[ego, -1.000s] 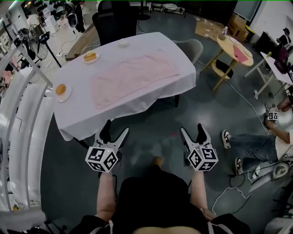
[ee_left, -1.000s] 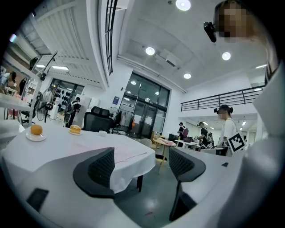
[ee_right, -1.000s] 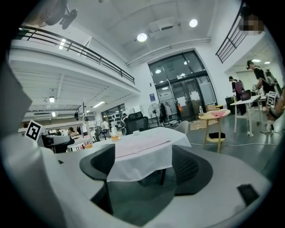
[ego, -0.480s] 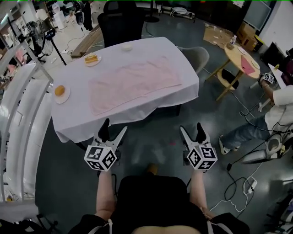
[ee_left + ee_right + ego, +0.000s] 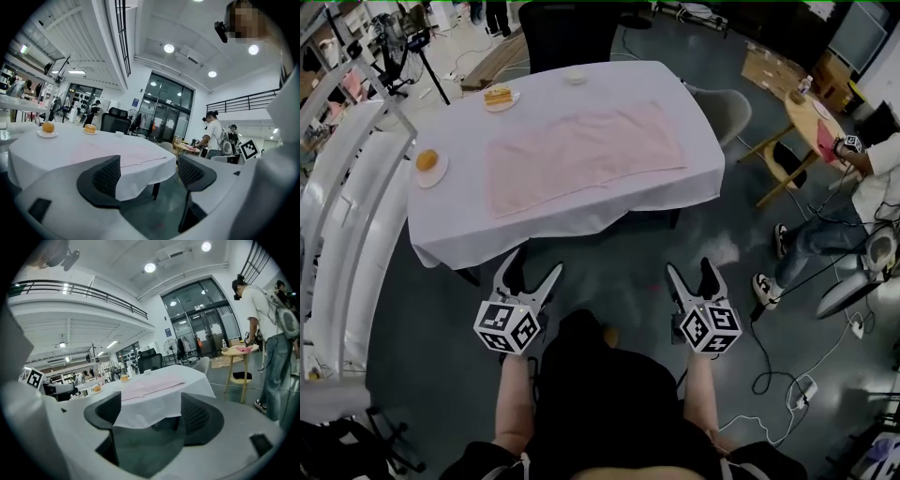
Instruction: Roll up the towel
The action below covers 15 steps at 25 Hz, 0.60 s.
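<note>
**While the left gripper (image 5: 534,267) and right gripper (image 5: 691,270) hang short of the table (image 5: 450,211), the pink towel (image 5: 581,155) lies unrolled**

Both sets of jaws stand apart with nothing between them, over the floor just before the near table edge. Farther on, the towel lies flat mid-table, skewed to that edge. A pinch at its near hem could catch the loose tablecloth (image 5: 609,214) too, dragging the plated orange (image 5: 428,161) and the pastry (image 5: 498,95) beyond.
</note>
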Each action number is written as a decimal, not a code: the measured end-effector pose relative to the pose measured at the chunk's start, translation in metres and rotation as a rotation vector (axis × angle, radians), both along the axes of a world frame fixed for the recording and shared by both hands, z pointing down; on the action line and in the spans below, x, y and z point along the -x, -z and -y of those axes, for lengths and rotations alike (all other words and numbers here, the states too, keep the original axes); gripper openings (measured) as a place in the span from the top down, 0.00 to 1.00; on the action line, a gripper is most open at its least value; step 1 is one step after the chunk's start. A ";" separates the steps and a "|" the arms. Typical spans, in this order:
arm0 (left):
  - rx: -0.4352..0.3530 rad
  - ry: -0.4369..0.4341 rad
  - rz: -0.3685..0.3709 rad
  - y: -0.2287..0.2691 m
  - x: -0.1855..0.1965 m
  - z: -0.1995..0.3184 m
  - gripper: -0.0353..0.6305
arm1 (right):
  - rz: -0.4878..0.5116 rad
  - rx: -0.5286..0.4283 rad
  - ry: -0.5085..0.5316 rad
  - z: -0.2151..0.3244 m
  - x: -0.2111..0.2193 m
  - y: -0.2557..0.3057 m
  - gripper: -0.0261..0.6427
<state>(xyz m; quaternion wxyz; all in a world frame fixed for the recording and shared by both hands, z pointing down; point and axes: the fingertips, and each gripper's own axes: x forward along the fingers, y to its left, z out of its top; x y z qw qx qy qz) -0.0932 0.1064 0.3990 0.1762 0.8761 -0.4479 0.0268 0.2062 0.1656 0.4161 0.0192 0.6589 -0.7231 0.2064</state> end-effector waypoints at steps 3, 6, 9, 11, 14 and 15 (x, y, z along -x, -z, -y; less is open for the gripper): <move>0.034 0.022 0.023 -0.009 0.012 -0.001 0.36 | 0.019 0.029 0.019 0.005 0.010 -0.010 0.34; 0.047 0.038 0.039 -0.015 0.017 0.007 0.36 | 0.025 0.051 0.039 0.014 0.014 -0.020 0.34; 0.051 0.037 0.048 -0.020 0.014 0.021 0.36 | 0.026 0.067 0.042 0.030 0.011 -0.029 0.34; 0.057 0.041 0.054 -0.024 0.014 0.032 0.36 | 0.025 0.071 0.046 0.043 0.009 -0.031 0.34; 0.062 0.063 0.047 -0.027 0.015 0.056 0.36 | 0.014 0.070 0.069 0.070 0.008 -0.031 0.34; 0.061 0.070 0.042 -0.026 0.015 0.067 0.36 | 0.010 0.070 0.075 0.081 0.007 -0.031 0.34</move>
